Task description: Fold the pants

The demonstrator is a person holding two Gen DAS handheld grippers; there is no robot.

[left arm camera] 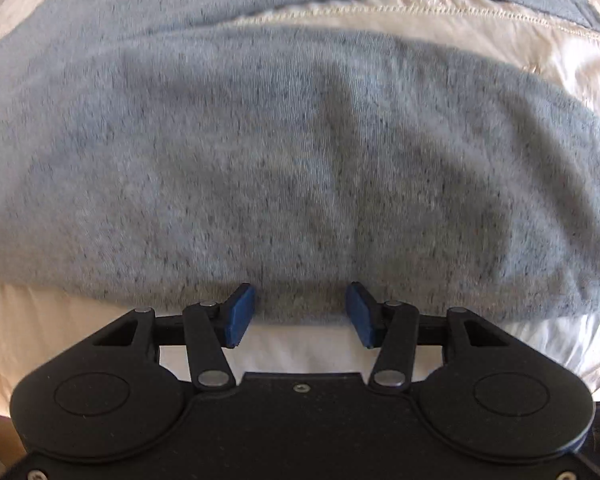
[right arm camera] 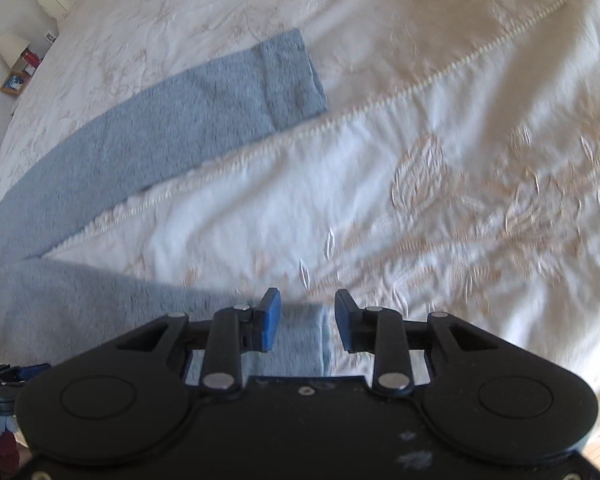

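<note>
1. The grey pants (right arm camera: 156, 120) lie spread on a cream bedspread (right arm camera: 440, 160), the two legs splayed apart in a V. The far leg runs up to its cuff (right arm camera: 292, 80), well away from the near leg.

2. The right gripper (right arm camera: 307, 320) sits low over the near cuff (right arm camera: 300, 340). Its jaws stand apart, with the cuff edge lying between the blue pads (right arm camera: 270, 320). They do not look closed on the cloth.

3. The left gripper (left arm camera: 300, 312) is at the near edge of the wide upper part of the pants (left arm camera: 300, 160). Its jaws are also apart, the pads at the fabric edge, nothing clamped.

4. Judged stage: early, with no fold made and both tools lining up on the near edge.

5. Risks from here:
   - Either gripper may close on the bedspread along with the pants, since the cloth lies flat on it. The cover would then lift too.
   - The right pads may catch only the top layer of the cuff, so the leg opens up when lifted.
   - A shallow bite at the very edge may slip off the soft knit.
   - If the two hands rise unevenly, the near leg may land crooked on the far one.
</note>
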